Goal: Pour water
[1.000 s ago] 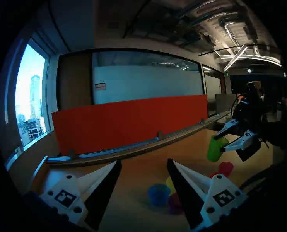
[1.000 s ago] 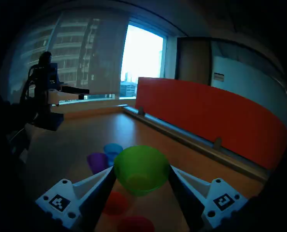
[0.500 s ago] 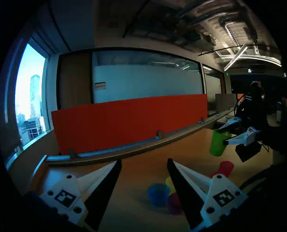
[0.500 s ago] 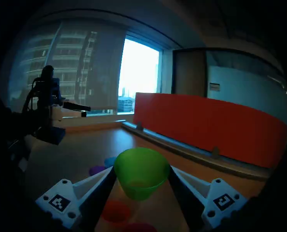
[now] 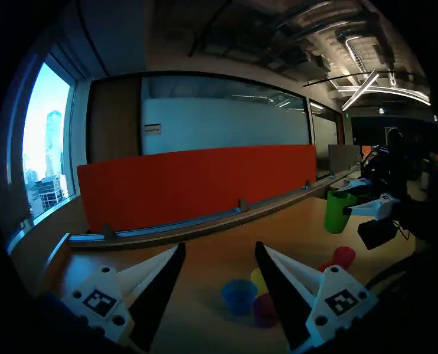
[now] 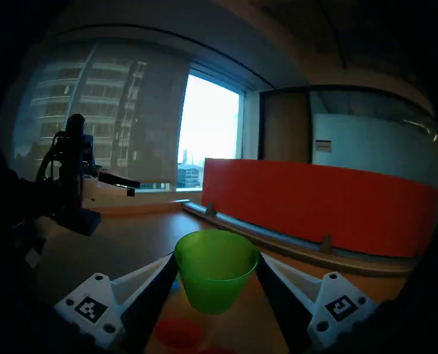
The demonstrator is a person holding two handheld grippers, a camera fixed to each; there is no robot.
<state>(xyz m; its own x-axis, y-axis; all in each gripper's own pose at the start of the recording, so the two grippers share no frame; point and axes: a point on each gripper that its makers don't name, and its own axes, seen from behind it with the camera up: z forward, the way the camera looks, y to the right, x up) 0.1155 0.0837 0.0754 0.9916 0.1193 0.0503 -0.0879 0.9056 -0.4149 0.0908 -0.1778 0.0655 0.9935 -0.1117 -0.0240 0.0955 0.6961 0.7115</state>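
My right gripper (image 6: 216,257) is shut on a green cup (image 6: 215,277), held upright above the wooden table (image 6: 124,242). The left gripper view shows the same green cup (image 5: 337,212) at the far right in the right gripper (image 5: 360,198), lifted off the table. My left gripper (image 5: 219,245) is open with nothing between its fingers. Below it on the table stand a blue cup (image 5: 239,295), a yellow cup (image 5: 258,278) and a purple cup (image 5: 264,310), close together. A red cup (image 5: 343,257) stands further right. Any water inside the green cup cannot be made out.
An orange partition panel (image 5: 195,183) on a rail runs along the table's far edge. A bright window (image 5: 45,159) is at the left. In the right gripper view the left gripper (image 6: 120,179) hangs at the far left, and a red cup (image 6: 177,333) stands under the green one.
The right gripper has lifted the green cup and brought it more upright. The cups below have dropped lower in its view. My left gripper has barely moved.
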